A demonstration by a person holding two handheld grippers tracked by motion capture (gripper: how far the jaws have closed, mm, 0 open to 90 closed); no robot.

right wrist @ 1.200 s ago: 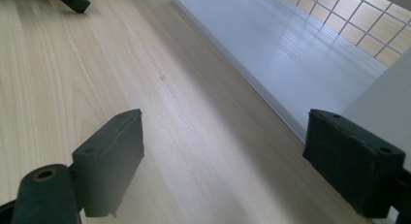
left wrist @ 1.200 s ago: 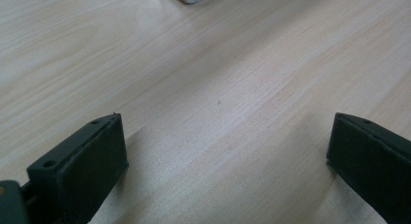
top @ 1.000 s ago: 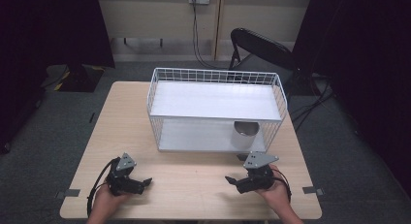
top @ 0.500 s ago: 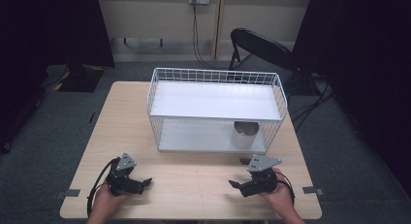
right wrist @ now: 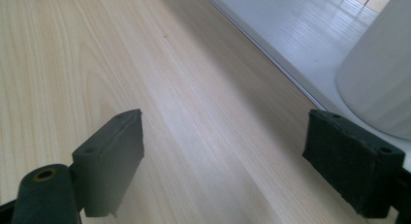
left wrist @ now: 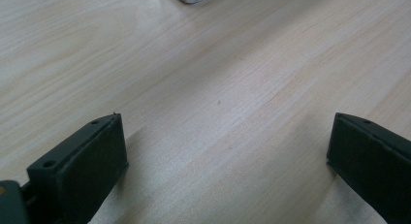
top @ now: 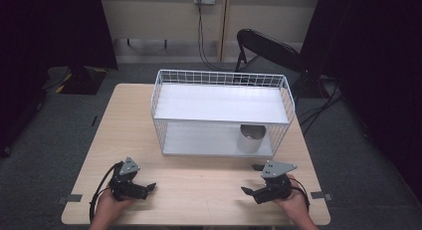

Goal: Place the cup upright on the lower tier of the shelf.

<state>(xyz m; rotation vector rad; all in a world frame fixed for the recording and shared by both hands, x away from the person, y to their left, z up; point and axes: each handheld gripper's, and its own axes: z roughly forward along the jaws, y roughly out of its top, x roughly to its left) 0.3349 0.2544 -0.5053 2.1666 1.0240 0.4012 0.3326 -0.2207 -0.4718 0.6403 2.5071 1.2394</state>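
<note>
Wooden table [top: 199,185] carries a white wire rack [top: 221,113] with two shelves, set toward the far edge. A metal cup [top: 252,138] stands upright on the lower shelf, near its right end and close to the rack's open front. The upper shelf is bare.

Left gripper [top: 144,188] rests near the front left corner of the table, held in a hand [top: 107,207]; its jaws stand spread wide with only bare wood between them, as the left gripper view confirms. Right gripper [top: 253,192] sits near the front right corner, also held in a hand [top: 293,202], jaws likewise spread and holding nothing. In the right gripper view the cup's pale side [right wrist: 378,83] shows beyond the right jaw, with the edge of the lower shelf [right wrist: 300,35] just ahead.

Assessment: work is at the approach stage (nothing gripped, neither gripper touching the rack). The right gripper is the nearer to the cup and looks the likelier to take it. The next move calls for bringing that gripper forward to the lower shelf, keeping low enough to pass under the upper shelf, lining the spread jaws on either side of the cup's wall, then closing. Risk noted: clipping the rack's front wires or nudging the cup over.
</note>
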